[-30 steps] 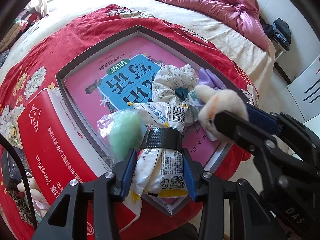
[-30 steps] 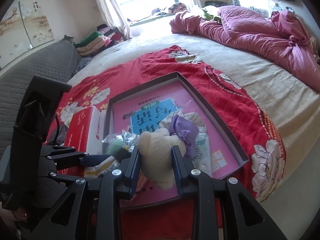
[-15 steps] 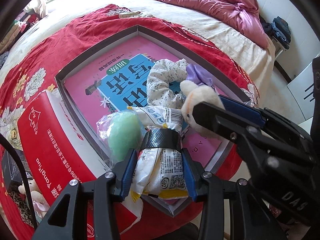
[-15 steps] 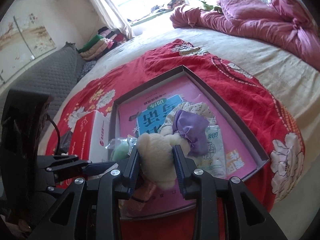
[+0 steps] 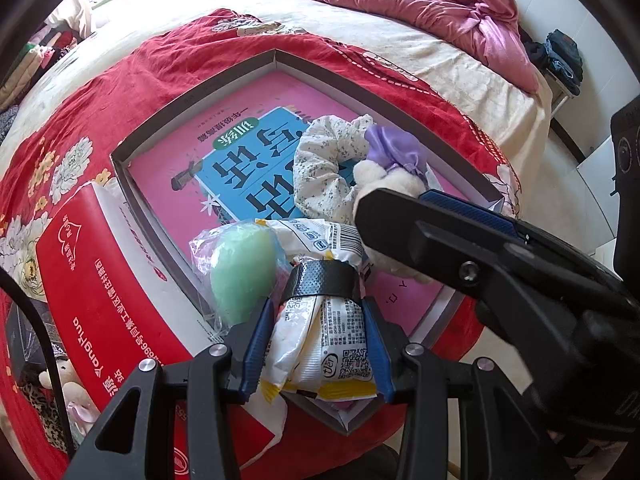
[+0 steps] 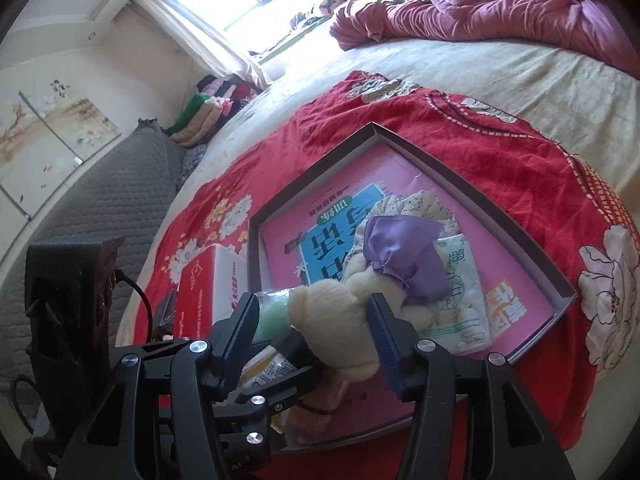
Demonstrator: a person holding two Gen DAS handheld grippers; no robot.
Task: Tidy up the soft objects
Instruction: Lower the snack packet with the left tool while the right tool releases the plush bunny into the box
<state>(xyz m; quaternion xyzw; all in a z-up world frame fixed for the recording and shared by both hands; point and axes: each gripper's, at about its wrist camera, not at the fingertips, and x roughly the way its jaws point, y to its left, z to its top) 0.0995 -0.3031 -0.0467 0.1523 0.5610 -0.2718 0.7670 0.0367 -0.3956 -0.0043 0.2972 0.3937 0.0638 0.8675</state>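
Two sets of fingers over the bed's (image 6: 520,80) near edge: left gripper (image 5: 316,344) clamping a snack packet (image 5: 320,332), right gripper (image 6: 312,332) opening, pads apart around a plush toy (image 6: 332,320).

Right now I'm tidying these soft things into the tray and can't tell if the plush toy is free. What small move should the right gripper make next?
Probably draw the right gripper straight back. Its jaws have just been opening and stand clear on both sides of the plush toy, which lies in the tray against the purple pouch. The left gripper is shut on the snack packets.
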